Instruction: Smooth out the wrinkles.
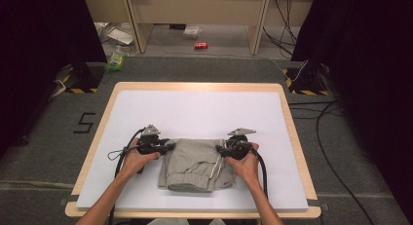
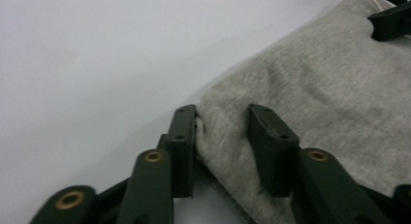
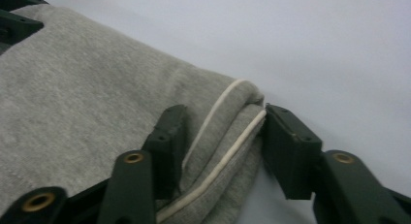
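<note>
Near the table's (image 1: 292, 137) front edge, my left jaws (image 2: 220, 136) and right jaws (image 3: 220, 146) each straddle a far corner of the folded grey shorts (image 1: 195, 164), half-closed, pads barely meeting cloth. I judge them light, soft and floppy. Best pinched at those thick corners through all layers.

Two bare forearms enter from the bottom of the high view and angle inward, each hand wrapped around a set of black tongs. The left hand (image 1: 138, 158) holds the left tongs (image 1: 168, 148) level, tips turned toward the right; the right hand (image 1: 247, 164) holds the right tongs (image 1: 220, 149) level, tips turned toward the left — the two sets face each other, well apart. A grey three-cornered plate tops each, and a black cable trails back beside each wrist. In the left gripper view, the jaws stand partly apart with grey fabric between them. In the right gripper view, the jaws likewise stand partly apart about a folded fabric edge.
</note>
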{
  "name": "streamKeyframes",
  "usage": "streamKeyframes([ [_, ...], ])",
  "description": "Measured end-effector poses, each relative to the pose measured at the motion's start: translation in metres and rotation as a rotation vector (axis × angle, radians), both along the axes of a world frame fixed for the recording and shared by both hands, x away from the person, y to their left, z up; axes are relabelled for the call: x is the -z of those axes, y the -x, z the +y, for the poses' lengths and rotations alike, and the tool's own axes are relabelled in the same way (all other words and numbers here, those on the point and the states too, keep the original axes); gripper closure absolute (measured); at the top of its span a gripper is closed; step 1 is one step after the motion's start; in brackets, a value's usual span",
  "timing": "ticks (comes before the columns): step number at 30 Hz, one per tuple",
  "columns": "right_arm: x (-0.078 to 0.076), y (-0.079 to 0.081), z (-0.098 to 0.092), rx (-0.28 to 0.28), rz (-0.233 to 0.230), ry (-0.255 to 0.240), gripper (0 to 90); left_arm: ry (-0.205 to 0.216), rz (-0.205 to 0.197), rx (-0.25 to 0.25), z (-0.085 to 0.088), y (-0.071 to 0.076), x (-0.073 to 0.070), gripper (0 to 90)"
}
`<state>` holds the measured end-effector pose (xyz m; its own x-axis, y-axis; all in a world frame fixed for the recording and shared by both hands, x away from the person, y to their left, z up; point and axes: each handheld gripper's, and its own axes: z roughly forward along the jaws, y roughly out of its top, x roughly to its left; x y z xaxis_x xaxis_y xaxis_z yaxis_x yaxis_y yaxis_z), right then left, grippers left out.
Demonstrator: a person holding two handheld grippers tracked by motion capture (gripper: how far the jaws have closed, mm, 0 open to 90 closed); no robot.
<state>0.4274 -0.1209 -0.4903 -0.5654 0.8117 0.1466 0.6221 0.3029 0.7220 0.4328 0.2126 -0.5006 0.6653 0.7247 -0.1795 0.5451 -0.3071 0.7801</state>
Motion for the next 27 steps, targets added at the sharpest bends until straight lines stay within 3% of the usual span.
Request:
streamKeyframes([
  [5,-0.002,0.001,0.002,-0.023,-0.031,0.013,67.4,-0.013,-0.020,0.020,-0.003,-0.001,-0.001,77.4],
  [10,-0.005,-0.002,0.003,-0.025,-0.053,0.026,72.0,-0.036,-0.042,0.019,-0.005,-0.006,-0.003,80.0],
  [17,-0.011,-0.023,0.008,-0.008,-0.083,0.052,72.8,-0.047,-0.046,-0.012,-0.007,-0.026,-0.005,80.3],
  [23,-0.014,-0.047,0.011,0.018,-0.084,0.059,72.8,-0.109,-0.055,-0.028,-0.013,-0.046,-0.010,80.2],
  [27,-0.014,-0.062,0.015,0.030,-0.090,0.074,72.6,-0.117,-0.043,-0.052,-0.015,-0.061,-0.011,79.7],
])
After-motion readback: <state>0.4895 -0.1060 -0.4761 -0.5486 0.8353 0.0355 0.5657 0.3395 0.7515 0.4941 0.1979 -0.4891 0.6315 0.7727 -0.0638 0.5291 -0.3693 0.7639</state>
